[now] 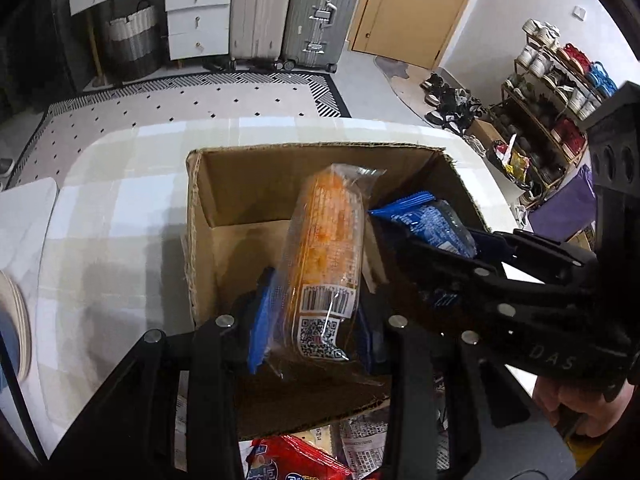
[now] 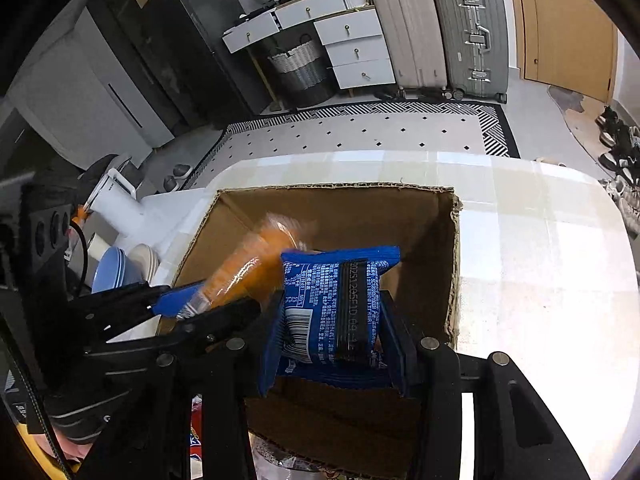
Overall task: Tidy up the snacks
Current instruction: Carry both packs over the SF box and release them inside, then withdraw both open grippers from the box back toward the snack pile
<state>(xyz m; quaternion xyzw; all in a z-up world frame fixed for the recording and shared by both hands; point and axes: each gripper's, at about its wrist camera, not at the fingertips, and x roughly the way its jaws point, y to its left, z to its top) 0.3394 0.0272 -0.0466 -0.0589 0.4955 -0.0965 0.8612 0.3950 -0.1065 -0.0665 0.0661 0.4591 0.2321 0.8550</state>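
Pinching an orange snack packet [image 1: 324, 248] between its blue pads, my left gripper [image 1: 316, 320] hung over the open cardboard box [image 1: 200, 216], the clear wrapper's barcode and QR label facing the camera. My right gripper [image 2: 334, 344] was clamped on a blue snack packet [image 2: 332, 304], printed side and barcode up, held over the same box just beside the orange one. The box sat on a pale checked table [image 1: 120, 208]. More packets, one red [image 1: 288, 460], lay at the box's near side. Stacked bowls [image 2: 120, 268] stood off the table's left edge. Beyond were a patterned rug [image 2: 360, 132] and two suitcases [image 2: 468, 28].
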